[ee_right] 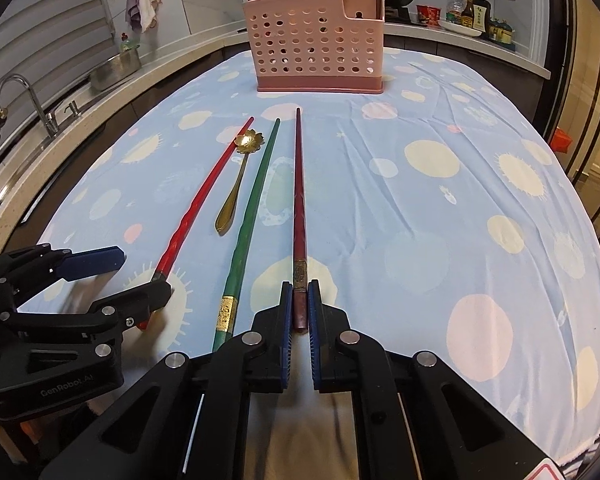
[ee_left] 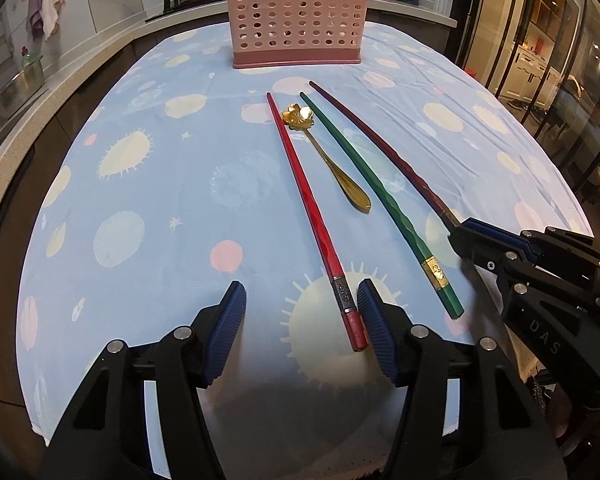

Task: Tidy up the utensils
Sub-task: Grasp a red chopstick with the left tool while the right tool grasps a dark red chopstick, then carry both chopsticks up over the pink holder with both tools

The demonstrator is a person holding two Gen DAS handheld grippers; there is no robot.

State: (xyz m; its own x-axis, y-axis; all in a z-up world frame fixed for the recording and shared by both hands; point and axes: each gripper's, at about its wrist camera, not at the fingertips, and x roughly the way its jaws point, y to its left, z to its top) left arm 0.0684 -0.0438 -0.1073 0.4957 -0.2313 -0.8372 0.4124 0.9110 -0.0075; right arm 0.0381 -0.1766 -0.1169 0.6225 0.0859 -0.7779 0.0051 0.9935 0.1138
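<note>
Left wrist view: your left gripper (ee_left: 302, 304) stands spread, the red chopstick (ee_left: 314, 220) lying between its pads, beside the right one. Right wrist view: your right gripper (ee_right: 299, 300) pinches the maroon chopstick (ee_right: 299, 196) on the tablecloth (ee_right: 420, 208), pink holder (ee_right: 316, 44) beyond.

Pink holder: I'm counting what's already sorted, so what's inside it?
Chopstick tops stick out of the pink holder: red ones at its left end, a green and a dark one at its right. Its perforated wall hides everything lower.

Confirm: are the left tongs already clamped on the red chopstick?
No, the left tongs stand open, the red chopstick lying by the right pad with a wide gap.
</note>
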